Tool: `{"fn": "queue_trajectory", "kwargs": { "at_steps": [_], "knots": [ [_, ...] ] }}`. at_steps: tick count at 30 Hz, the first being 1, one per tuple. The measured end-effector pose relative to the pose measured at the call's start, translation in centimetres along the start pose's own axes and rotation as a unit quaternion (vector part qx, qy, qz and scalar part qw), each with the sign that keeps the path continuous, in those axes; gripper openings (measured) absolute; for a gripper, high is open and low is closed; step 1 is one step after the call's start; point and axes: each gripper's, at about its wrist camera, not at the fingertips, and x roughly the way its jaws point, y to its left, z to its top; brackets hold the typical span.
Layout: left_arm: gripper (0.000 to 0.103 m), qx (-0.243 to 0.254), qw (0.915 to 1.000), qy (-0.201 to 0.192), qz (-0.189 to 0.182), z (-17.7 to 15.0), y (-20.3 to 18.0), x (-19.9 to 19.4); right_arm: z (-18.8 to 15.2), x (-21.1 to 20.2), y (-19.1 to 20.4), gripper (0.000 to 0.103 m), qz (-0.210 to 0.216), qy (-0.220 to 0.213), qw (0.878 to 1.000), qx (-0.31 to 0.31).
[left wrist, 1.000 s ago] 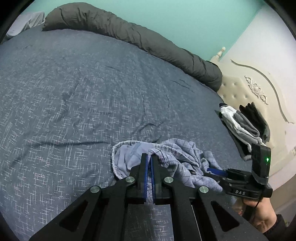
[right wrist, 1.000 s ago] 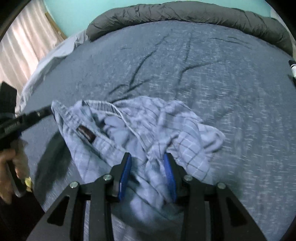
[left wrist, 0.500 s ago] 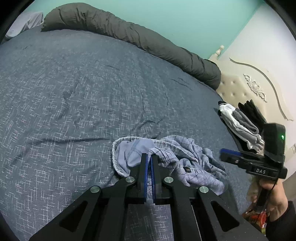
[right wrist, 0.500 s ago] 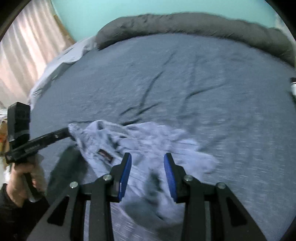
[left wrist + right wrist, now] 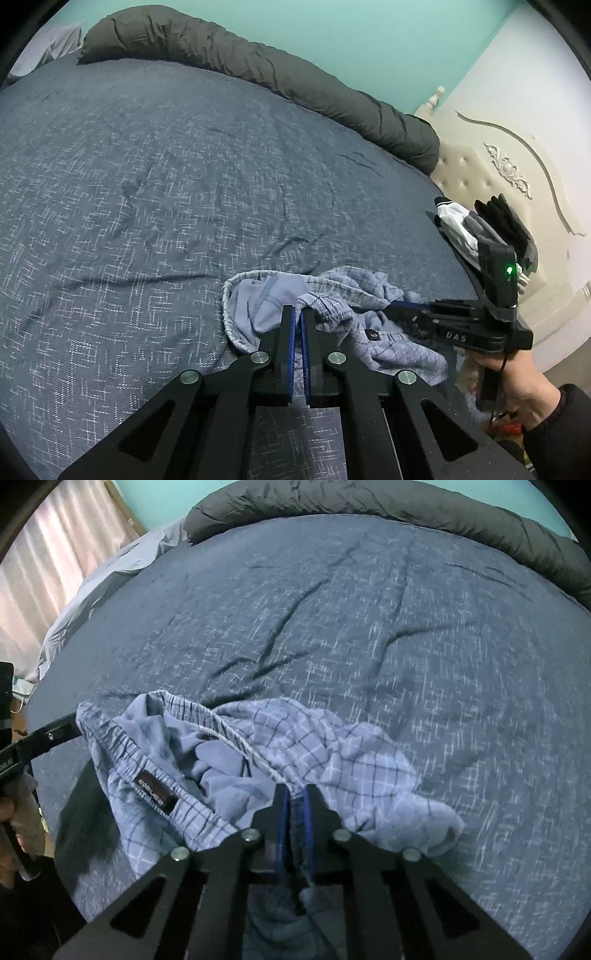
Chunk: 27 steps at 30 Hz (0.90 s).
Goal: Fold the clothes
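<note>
Near the bedspread's (image 5: pixel 369 609) front edge, checked shorts (image 5: pixel 332 753) are pinched at the waistband by both clenched grippers, left (image 5: pixel 297 314) and right (image 5: pixel 295 794); even tension is advised.

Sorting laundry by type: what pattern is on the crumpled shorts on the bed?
Light blue with a dark checked grid on the shorts; clearest in the right wrist view.

Dim, even light — fisheye-bent edges, slight motion blur.
</note>
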Motion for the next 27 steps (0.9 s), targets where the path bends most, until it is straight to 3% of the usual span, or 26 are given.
{"fn": "queue_trajectory", "kwargs": {
  "at_steps": [7,14,18,24,27],
  "knots": [
    [0.003,0.004,0.9997,-0.021,0.007,1.1,-0.1,-0.9,2.5,-3.7,-0.9,0.004,0.009,-0.059,0.998,0.017],
    [0.003,0.015,0.9975,-0.068,0.012,4.8,-1.2,-0.8,7.9,-6.2,-3.0,0.004,-0.008,-0.088,0.996,0.012],
    [0.003,0.018,0.9959,-0.086,0.02,6.7,-1.1,0.1,11.1,-6.1,-5.1,0.004,-0.024,-0.089,0.996,0.013],
    [0.003,0.013,0.9952,-0.089,0.04,8.8,0.3,2.7,13.3,-2.7,-9.4,0.004,-0.049,-0.063,0.996,0.044],
    [0.003,0.0,0.9956,-0.08,0.049,9.1,1.6,4.1,12.6,-1.2,-11.8,0.004,-0.023,-0.061,0.994,0.089]
  ]
}}
